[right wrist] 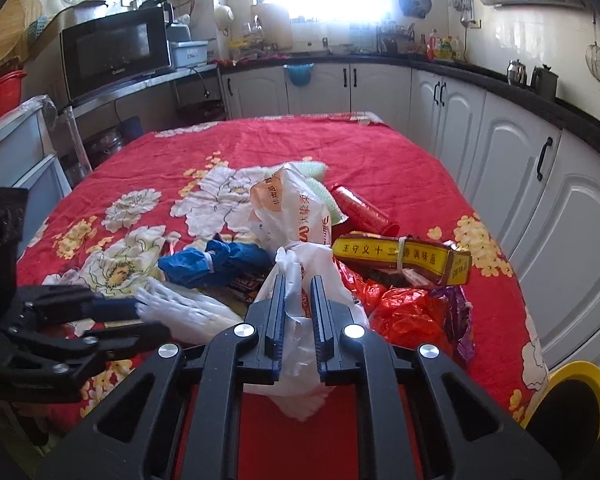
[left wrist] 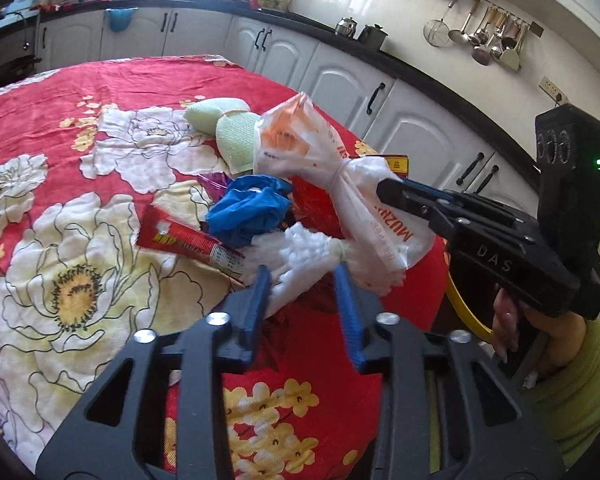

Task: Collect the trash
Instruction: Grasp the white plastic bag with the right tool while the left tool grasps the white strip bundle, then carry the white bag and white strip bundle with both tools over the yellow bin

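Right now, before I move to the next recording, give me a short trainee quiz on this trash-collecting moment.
1. True or false: the right gripper is shut on the printed white bag.
2. Which item sits inside the left gripper? A) blue bag B) crumpled white bag C) green sponge
3. Fill in: the yellow box lies on a ___ floral tablecloth.

Key: 1 true; 2 B; 3 red.
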